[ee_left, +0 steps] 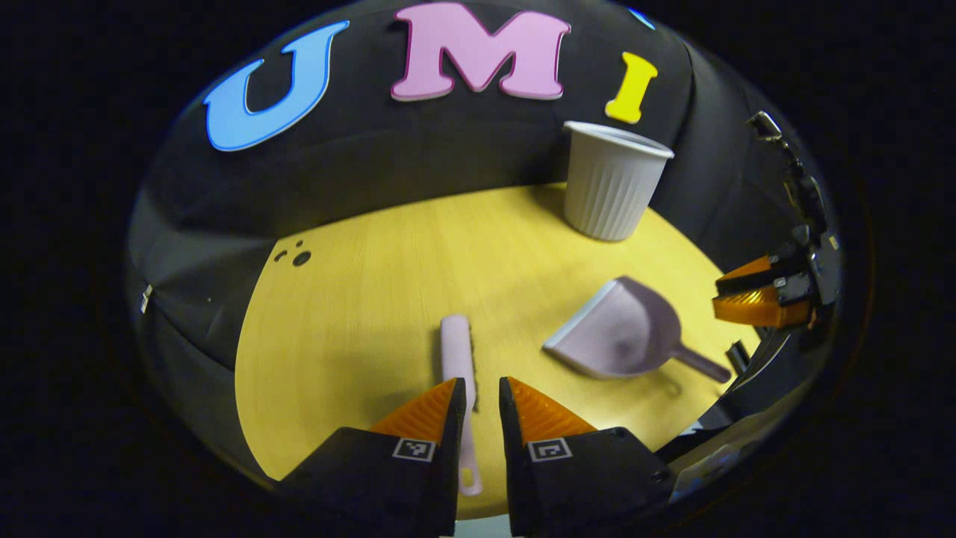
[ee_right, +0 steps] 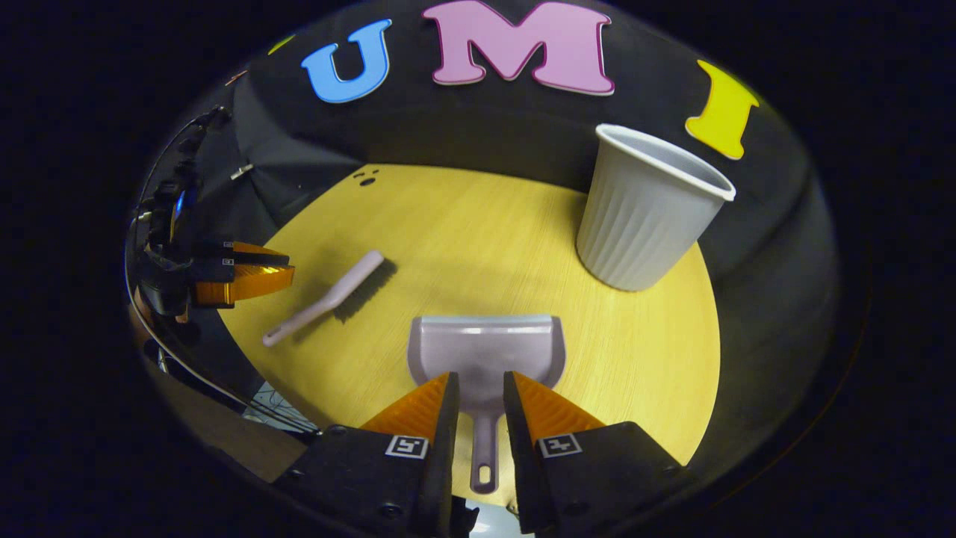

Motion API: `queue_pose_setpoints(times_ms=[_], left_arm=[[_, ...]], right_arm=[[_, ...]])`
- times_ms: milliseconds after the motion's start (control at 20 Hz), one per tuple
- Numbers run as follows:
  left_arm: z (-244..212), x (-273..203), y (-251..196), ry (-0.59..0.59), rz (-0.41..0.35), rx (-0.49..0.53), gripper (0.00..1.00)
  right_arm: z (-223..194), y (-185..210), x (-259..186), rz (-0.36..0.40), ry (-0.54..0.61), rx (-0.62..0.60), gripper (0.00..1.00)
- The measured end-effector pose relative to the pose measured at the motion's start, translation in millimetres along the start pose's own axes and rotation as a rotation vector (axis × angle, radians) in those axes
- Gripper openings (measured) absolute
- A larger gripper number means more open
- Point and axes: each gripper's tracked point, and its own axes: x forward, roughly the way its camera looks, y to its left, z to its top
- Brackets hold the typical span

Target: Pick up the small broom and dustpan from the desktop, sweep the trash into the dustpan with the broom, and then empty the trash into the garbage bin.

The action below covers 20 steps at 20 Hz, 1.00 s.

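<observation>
Two grippers (ee_left: 482, 388) (ee_right: 479, 382) parted — above broom (ee_left: 454, 347), dustpan (ee_right: 484, 351)

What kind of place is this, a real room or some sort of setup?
Most likely a staged booth for recording a tabletop task, not a lived-in room: a bare yellow table backed closely by black cloth, with just a small broom, dustpan and ribbed bin laid out.

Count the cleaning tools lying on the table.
2. The broom lies on the table's left part, with the left gripper over its handle. The dustpan lies mid-table, its handle between the right gripper's fingers.
</observation>
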Motion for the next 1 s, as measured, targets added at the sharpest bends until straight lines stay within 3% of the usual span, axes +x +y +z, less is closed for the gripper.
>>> queue_pose_setpoints(times_ms=[50, 100, 400, 550, 750, 1000], left_arm=[[19.1, -5.4, -4.8, -0.051, -0.012, -0.012, 0.31], [36.0, -9.7, -7.9, -0.097, -0.015, -0.018, 0.31], [104.9, -46.4, -11.0, -0.332, -0.023, 0.016, 0.28], [129.0, -65.4, -16.6, -0.418, -0.047, -0.035, 0.31], [147.7, -87.7, -6.4, -0.496, -0.039, -0.075, 0.31], [156.7, -104.2, 9.4, -0.523, 0.025, -0.059, 0.28]], right_arm=[[10.7, -1.7, -3.0, -0.008, -0.043, -0.008, 0.43], [20.4, -1.0, -6.4, -0.01, -0.078, -0.013, 0.38], [76.8, 9.5, -38.1, -0.009, -0.266, -0.071, 0.38], [102.8, 18.4, -56.0, 0.001, -0.357, -0.072, 0.38], [124.8, 18.9, -65.5, -0.004, -0.434, -0.101, 0.36], [137.6, 20.7, -70.4, 0.033, -0.485, -0.075, 0.36]])
